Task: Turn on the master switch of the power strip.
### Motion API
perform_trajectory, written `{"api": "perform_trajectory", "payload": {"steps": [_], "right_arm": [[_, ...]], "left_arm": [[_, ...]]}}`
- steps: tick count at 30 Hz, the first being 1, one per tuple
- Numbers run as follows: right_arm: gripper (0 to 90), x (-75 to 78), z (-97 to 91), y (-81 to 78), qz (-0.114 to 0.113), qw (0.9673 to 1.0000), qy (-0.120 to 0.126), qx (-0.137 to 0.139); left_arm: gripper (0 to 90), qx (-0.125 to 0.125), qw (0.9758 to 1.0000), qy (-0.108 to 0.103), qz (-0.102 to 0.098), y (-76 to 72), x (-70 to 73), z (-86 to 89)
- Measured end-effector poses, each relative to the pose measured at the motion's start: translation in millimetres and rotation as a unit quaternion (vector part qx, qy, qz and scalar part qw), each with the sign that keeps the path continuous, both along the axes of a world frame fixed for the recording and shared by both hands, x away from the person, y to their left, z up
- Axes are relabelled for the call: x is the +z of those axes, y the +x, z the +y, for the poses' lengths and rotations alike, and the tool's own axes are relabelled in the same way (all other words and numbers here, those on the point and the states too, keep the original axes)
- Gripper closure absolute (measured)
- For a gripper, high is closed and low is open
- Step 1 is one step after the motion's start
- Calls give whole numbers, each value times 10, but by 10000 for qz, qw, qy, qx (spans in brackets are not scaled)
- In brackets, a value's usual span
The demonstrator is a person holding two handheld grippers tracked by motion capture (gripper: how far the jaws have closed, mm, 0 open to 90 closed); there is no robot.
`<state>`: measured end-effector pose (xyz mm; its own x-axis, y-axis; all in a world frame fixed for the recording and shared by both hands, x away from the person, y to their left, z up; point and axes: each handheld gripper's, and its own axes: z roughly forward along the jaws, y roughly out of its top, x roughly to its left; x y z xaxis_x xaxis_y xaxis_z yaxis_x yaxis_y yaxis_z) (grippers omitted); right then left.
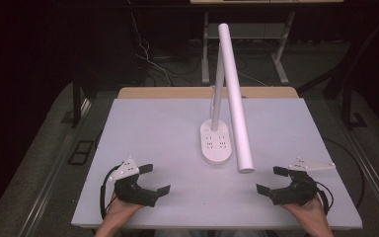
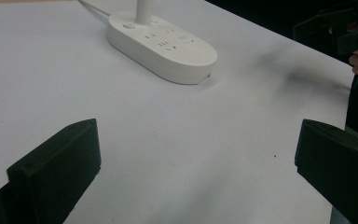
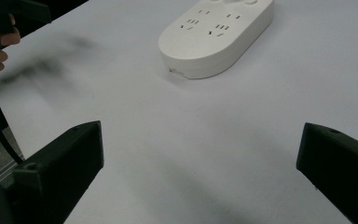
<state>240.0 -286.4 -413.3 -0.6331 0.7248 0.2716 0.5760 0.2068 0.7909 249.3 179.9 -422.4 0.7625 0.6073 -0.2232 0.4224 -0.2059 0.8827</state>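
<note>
At the near left corner of the white desk (image 1: 148, 123) the left tongs (image 1: 155, 178) rest low with their jaws spread wide and nothing between them; the left gripper view shows bare desk surface in the gap. They point toward the middle of the desk, where a white desk lamp (image 1: 216, 143) stands on an oval base (image 2: 163, 46) that carries socket slots and a round button near the stem. The lamp's thin stem rises from the far end of that base, and its long tube head (image 1: 237, 98) slants down toward the near right, its end hanging over the desk just beside the base. A white cord (image 2: 93, 7) leaves the base toward the far edge. At the near right the right tongs (image 1: 271, 180) also stand wide open and hold nothing, and they too aim at the lamp base (image 3: 216, 37).

Neither gripper touches the lamp; both are well apart from it, so this reads as the approach step, with nothing grasped yet. The next move probably calls for one gripper to travel forward to the base or the tube head and line its open jaws around the chosen part before it closes, while the other steadies the base so the lamp does not tip.
</note>
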Motion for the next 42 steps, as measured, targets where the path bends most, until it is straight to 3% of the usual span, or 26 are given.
{"api": "perform_trajectory", "payload": {"steps": [19, 32, 37, 42], "right_arm": [[1, -23, 2, 11, 85, 9999, 70, 98], [1, -33, -28, 16, 187, 9997, 101, 115], [1, -34, -29, 12, 178, 9997, 72, 151], [1, -31, -41, 19, 193, 9996, 80, 175]], "left_arm": [[0, -49, 10000, 6, 43, 1, -4, -13], [0, -210, 9996, 185, 103, 10, -5, -80], [0, -341, 9987, 327, 215, 7, -4, -123], [0, -359, 9985, 276, 312, 36, 23, -133]]}}
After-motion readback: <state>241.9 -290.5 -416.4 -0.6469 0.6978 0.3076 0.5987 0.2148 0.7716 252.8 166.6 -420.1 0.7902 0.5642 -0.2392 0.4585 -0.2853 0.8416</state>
